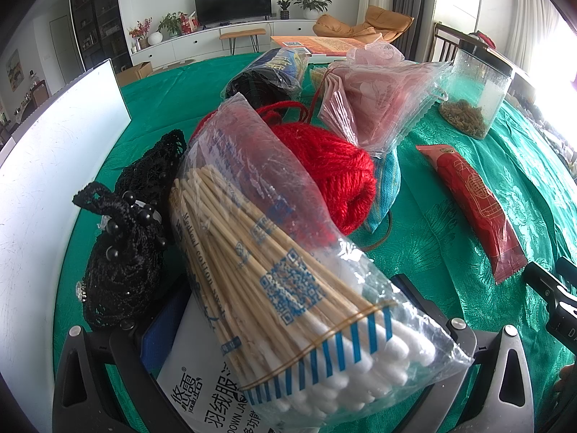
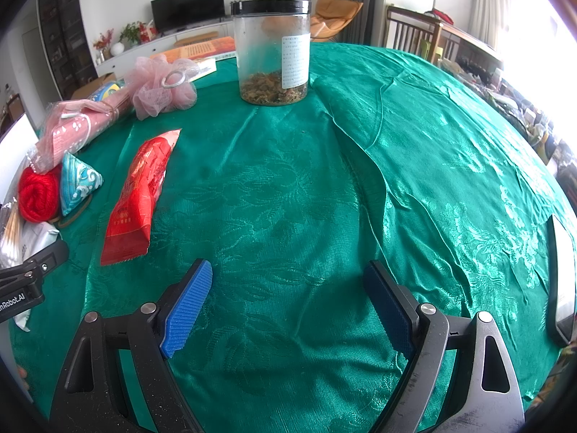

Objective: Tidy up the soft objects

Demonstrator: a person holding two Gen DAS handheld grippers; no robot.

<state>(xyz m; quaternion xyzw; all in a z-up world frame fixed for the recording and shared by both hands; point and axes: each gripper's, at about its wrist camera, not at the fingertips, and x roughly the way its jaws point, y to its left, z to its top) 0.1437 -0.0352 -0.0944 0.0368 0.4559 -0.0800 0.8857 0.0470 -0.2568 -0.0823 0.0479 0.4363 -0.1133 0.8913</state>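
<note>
The left gripper (image 1: 288, 353) sat right at the bag of cotton swabs (image 1: 288, 281), which filled the gap between its fingers; whether the jaws were pinching the bag or only framing it could not be told. The bag lay tilted across a white packet (image 1: 194, 389) at the near left of the green tabletop (image 2: 288, 187), just beside the red yarn ball (image 1: 335, 173) and the black lace pouch (image 1: 126, 252).

The thin, slick plastic looked likely to slip from a light pinch, and the loose sticks could shift and tip the bag. Dragging it might also snag the yarn's trailing strand or nudge the crowded pile.

The right gripper (image 2: 288, 306) hovered wide open over bare cloth, near the red snack packet (image 2: 139, 195) and well short of the jar (image 2: 272, 50).
</note>
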